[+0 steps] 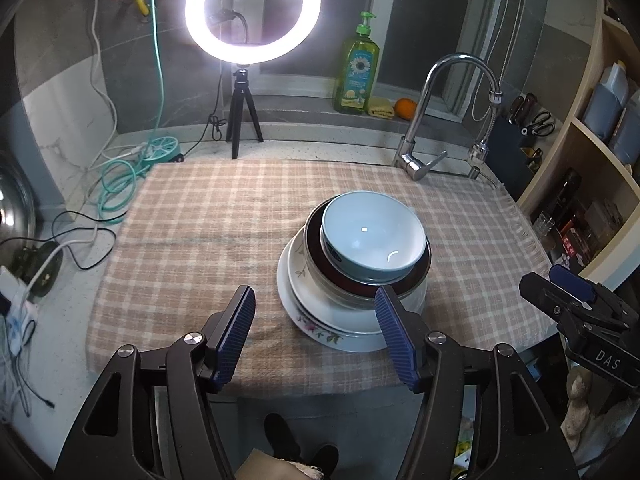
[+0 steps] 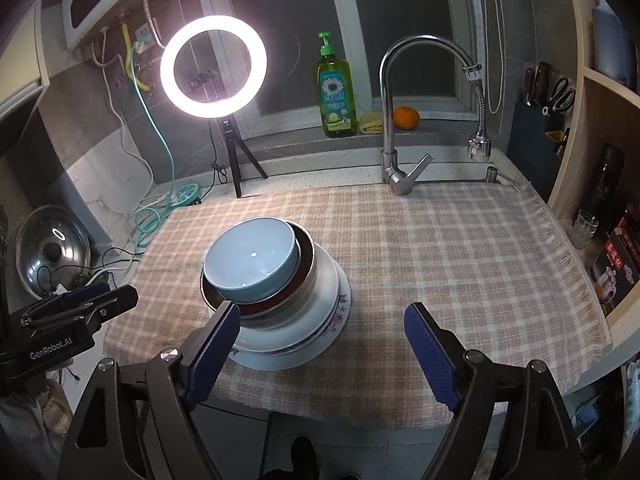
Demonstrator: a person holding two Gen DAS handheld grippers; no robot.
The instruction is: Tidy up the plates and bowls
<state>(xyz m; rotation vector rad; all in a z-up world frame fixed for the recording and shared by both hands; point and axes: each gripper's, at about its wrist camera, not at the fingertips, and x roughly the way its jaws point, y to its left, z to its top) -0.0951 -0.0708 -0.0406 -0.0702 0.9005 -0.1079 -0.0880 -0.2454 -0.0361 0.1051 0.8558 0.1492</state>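
Kitchen tabletop (image 1: 460,148) under a checked cloth (image 1: 200,248), lit by a ring light (image 1: 253,12). Stack: pale blue bowl (image 1: 372,236) nested in a steel bowl (image 1: 422,270) with dark red lining, upon white plates (image 1: 304,304), the lowest floral-rimmed. Left tongs (image 1: 316,332) stood apart and empty, the stack just beyond their right pad. Right tongs (image 2: 320,356) likewise gaped, the stack behind their left pad.

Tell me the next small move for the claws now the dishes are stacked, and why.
Probably draw both back. The blue bowl sits nested in the steel bowl atop the plates, and the left claw and right claw are open and empty.
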